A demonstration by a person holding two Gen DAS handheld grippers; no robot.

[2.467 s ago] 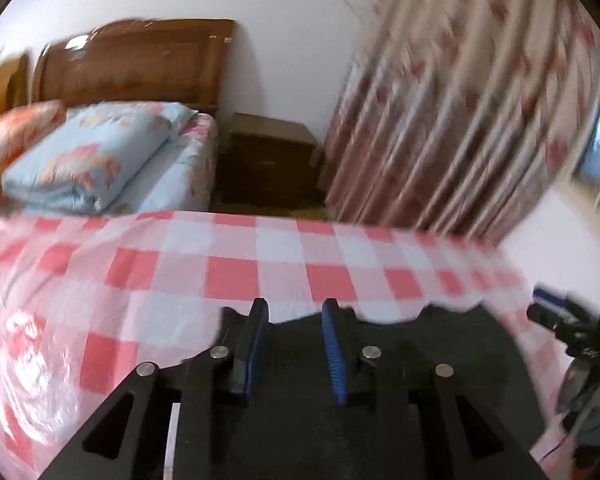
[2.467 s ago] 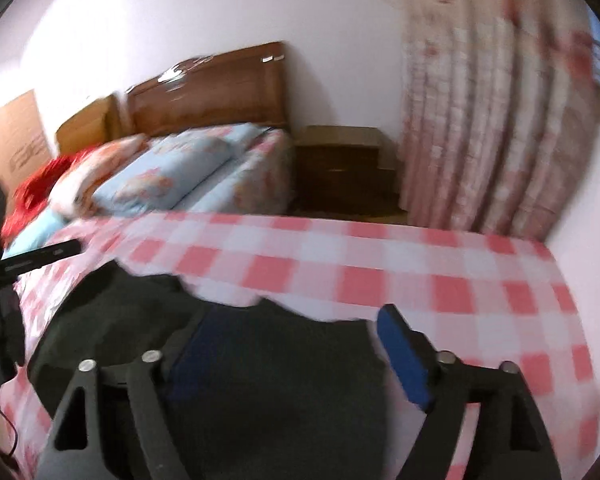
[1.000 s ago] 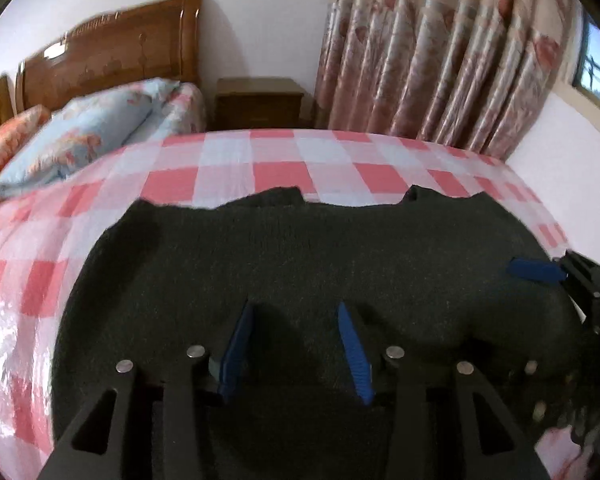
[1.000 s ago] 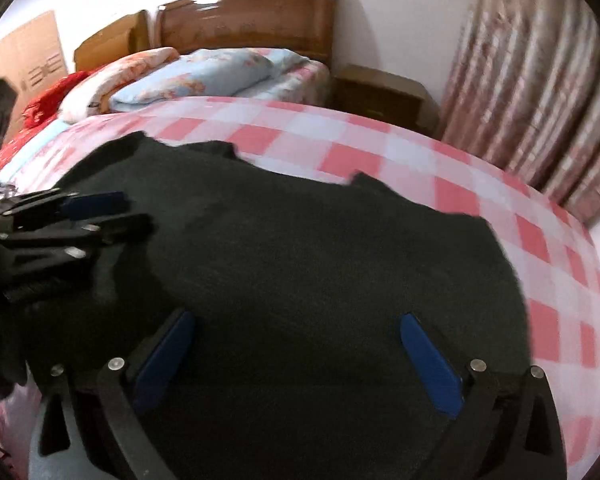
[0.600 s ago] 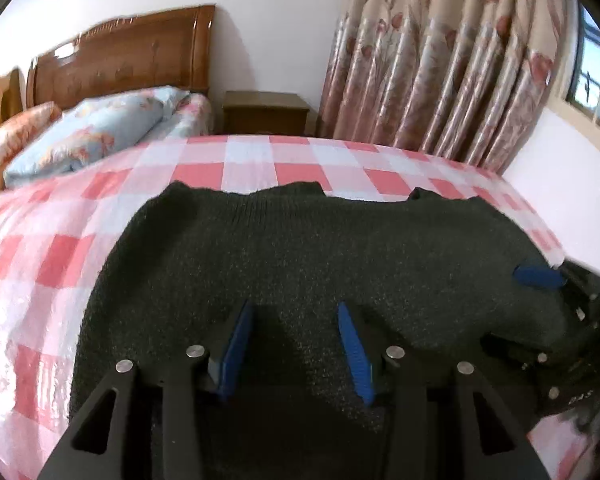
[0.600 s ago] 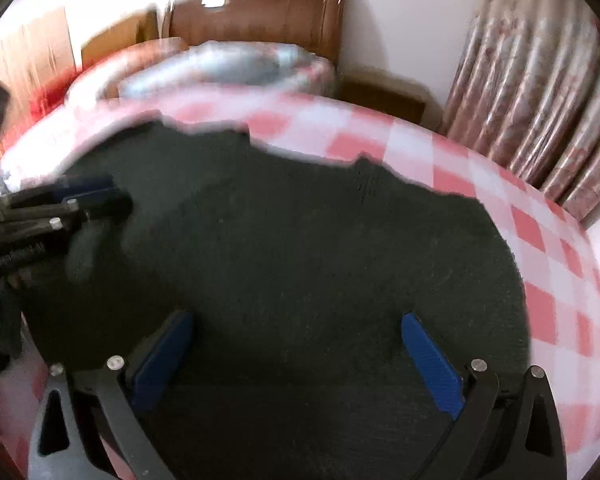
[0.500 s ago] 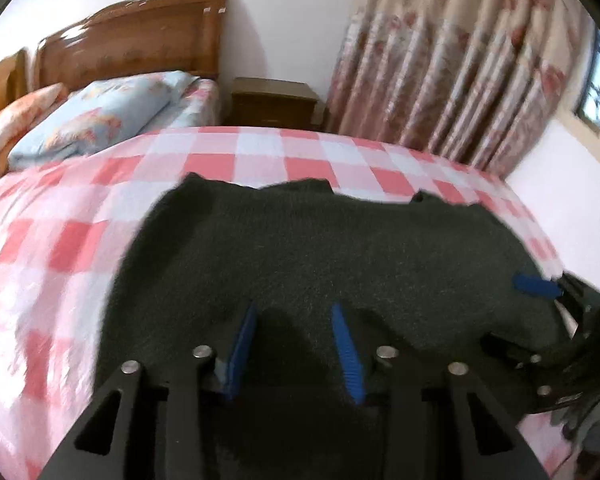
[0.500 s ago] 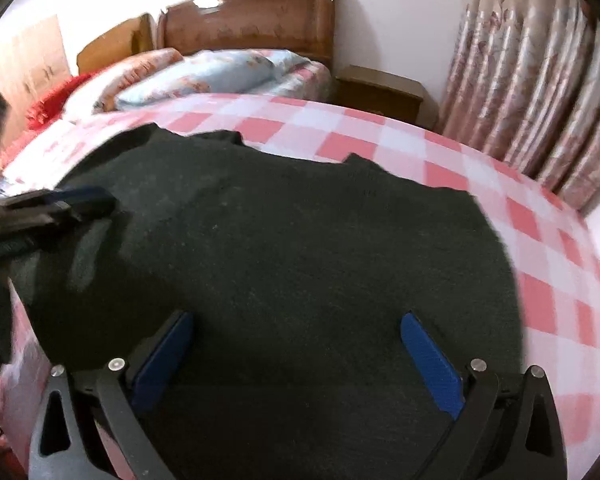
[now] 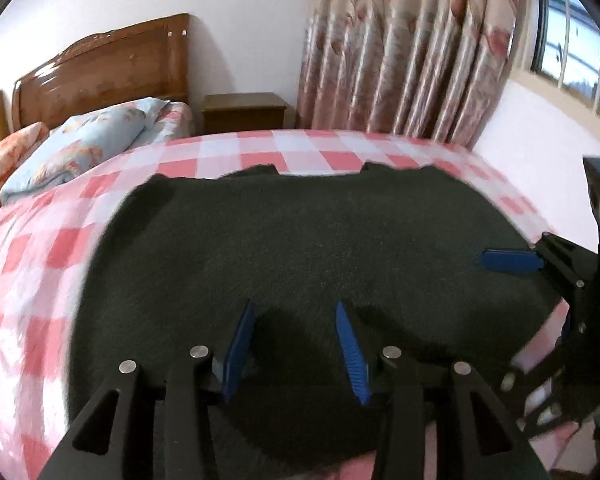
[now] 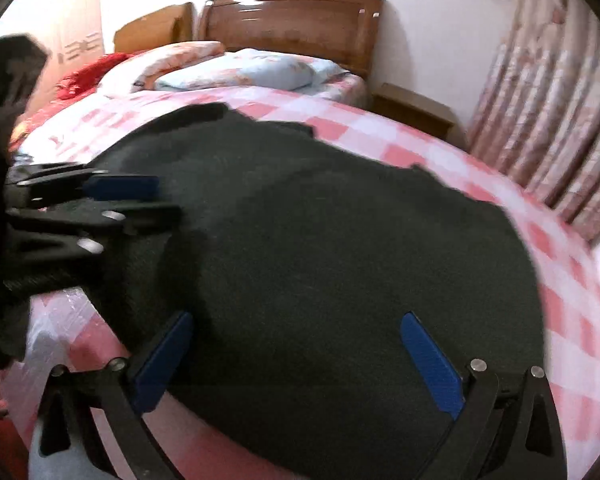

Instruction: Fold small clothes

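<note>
Our right gripper (image 10: pixel 296 350) gapes wide over the dark knit garment (image 10: pixel 320 248); only its view shows the red bedding (image 10: pixel 84 76). Our left gripper (image 9: pixel 296 340) stands part-open above the garment on the pink checked cloth (image 9: pixel 40 248); floral curtains (image 9: pixel 412 52) hang behind.

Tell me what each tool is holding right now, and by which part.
Nothing is held. The left tool and right tool are both open over the dark knit garment, which lies spread flat on the checked cloth.

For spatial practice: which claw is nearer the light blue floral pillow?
Left. The left claw hovers at the dark knitted garment's edge toward the pillow; the right claw is across the garment.
</note>
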